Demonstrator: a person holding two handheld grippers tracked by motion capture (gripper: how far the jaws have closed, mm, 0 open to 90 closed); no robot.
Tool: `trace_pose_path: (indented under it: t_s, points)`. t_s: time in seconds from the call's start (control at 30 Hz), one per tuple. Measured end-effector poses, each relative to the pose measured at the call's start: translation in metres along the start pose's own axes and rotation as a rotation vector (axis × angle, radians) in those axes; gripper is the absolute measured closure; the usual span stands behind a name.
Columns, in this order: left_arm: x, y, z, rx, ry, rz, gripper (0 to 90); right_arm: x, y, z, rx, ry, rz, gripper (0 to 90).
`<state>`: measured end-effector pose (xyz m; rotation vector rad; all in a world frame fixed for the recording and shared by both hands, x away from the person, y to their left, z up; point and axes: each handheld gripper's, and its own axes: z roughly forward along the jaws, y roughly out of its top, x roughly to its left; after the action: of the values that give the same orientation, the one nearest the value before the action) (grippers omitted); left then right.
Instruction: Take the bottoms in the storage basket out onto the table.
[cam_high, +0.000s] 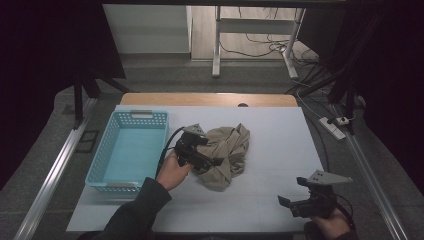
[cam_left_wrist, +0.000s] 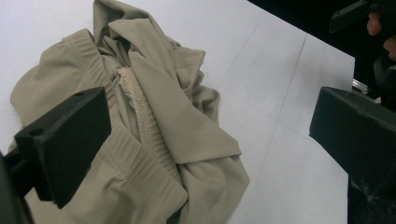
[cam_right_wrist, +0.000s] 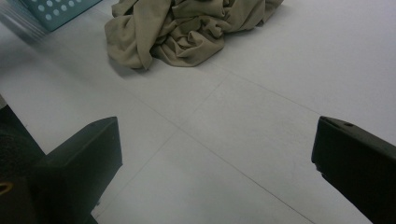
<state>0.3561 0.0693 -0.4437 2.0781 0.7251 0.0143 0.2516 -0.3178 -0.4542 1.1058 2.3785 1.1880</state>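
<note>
Nearest us, the right gripper (cam_high: 299, 205) idles with jaws spread over bare table (cam_high: 280, 135), well apart from the work. We see the left gripper (cam_high: 212, 161), jaws also spread, poised on the crumpled beige garment (cam_high: 227, 152) lying mid-table beside the blue basket (cam_high: 102, 150). We judge nothing grasped yet; gripping and moving remain.

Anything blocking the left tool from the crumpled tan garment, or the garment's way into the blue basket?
Nothing visible. The left tool is open right over the tan garment. The blue basket sits just beside it, with bare white table between.
</note>
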Motion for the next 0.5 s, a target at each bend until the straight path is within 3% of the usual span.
trace_pose_path:
  t_s: [0.5]
  points:
    - [-0.011, -0.005, -0.006, 0.003, 0.022, 0.021, 0.1, 0.000, 0.000, -0.001, -0.002, 0.006, -0.001, 1.4]
